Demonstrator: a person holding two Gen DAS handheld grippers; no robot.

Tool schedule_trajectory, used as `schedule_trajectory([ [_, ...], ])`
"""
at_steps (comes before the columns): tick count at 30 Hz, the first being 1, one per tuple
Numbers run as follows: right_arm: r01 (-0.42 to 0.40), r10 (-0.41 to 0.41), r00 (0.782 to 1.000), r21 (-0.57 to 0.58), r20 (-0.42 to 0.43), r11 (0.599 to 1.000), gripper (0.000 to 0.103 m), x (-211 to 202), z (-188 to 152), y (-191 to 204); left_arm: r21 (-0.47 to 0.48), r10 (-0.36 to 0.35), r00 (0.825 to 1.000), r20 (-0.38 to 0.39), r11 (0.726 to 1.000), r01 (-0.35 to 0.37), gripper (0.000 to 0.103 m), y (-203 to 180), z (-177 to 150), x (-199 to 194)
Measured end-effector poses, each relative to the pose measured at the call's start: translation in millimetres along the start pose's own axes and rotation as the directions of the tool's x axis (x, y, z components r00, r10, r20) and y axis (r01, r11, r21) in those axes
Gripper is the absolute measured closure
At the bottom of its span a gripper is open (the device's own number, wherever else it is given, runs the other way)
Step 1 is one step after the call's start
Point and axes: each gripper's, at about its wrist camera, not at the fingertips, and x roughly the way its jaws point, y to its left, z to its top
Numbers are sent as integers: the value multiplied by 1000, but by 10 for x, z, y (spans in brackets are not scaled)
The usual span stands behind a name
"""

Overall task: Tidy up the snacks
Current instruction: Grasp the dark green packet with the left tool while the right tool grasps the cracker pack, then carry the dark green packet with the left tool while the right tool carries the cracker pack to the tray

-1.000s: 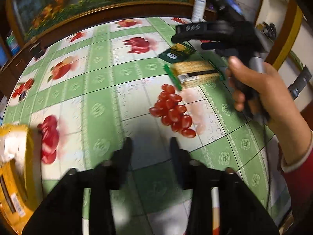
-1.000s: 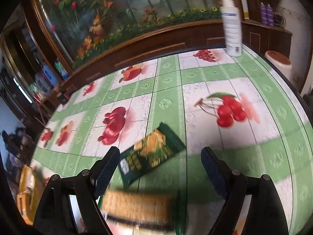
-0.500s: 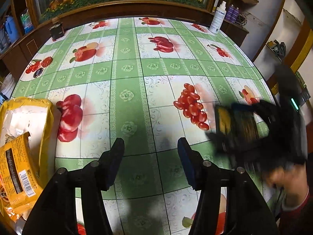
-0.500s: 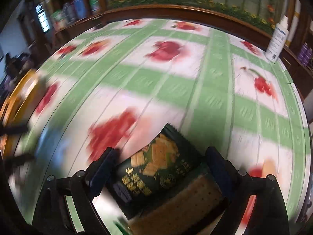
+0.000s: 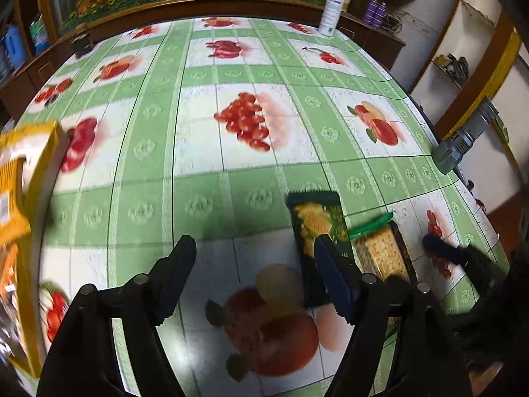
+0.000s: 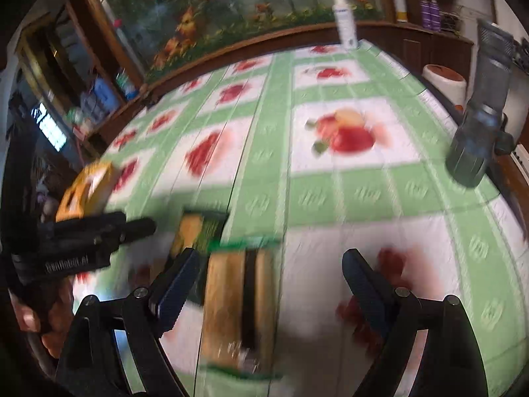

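— Green pack (image 5: 317, 228) and cracker pack (image 5: 383, 254) lie side by side near the table's (image 5: 198, 152) near right edge, still outside the yellow box (image 5: 29, 152) at the left edge.
— Grippers?
— Left gripper (image 5: 254, 274) has just been opening, nothing between its jaws. Right gripper (image 6: 271, 284) gapes over the crackers, not clamped. Sorting looks barely begun.

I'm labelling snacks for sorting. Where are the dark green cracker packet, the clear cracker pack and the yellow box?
dark green cracker packet (image 5: 315, 220), left wrist view, printed front.
clear cracker pack (image 5: 383, 254), left wrist view, crackers.
yellow box (image 5: 36, 152), left wrist view, side wall.
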Motion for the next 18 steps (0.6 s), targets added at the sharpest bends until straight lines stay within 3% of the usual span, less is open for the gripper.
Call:
schedule_trajectory([
  [2, 68, -72, 997, -103, -32, 992, 12, 107, -124, 201, -22, -12, 1000, -27, 1000, 11, 30, -31, -24, 63],
  [3, 93, -95, 995, -141, -8, 986, 13, 81, -130, 273, -24, -12, 999, -31, 1000, 12, 30, -57, -27, 79],
  [5, 123, -126, 992, -182, -4, 976, 30, 74, -164, 301, -20, 4, 1000, -18, 1000, -4, 30, -136, -32, 88],
  [9, 156, -163, 986, -191, -21, 969, 55, 29, -164, 127, -13, 3, 1000, -29, 1000, -3, 30, -275, -18, 159],
  [11, 135, -141, 990, -158, -25, 978, 54, -43, -162, -21, -7, 18, 998, -52, 1000, -18, 30, -362, -24, 234],
  [15, 77, -78, 997, -87, -8, 993, 55, -153, -170, -201, 73, 119, 993, -27, 990, -117, 17, -571, -99, 309],
  [17, 46, -46, 999, -65, 3, 997, 55, -191, -189, -231, 73, 109, 994, 23, 991, -111, 17, -577, -148, 287],
  [18, 23, -23, 1000, -51, 6, 998, 55, -198, -183, -255, 75, 109, 994, 34, 991, -111, 26, -564, -156, 266],
])
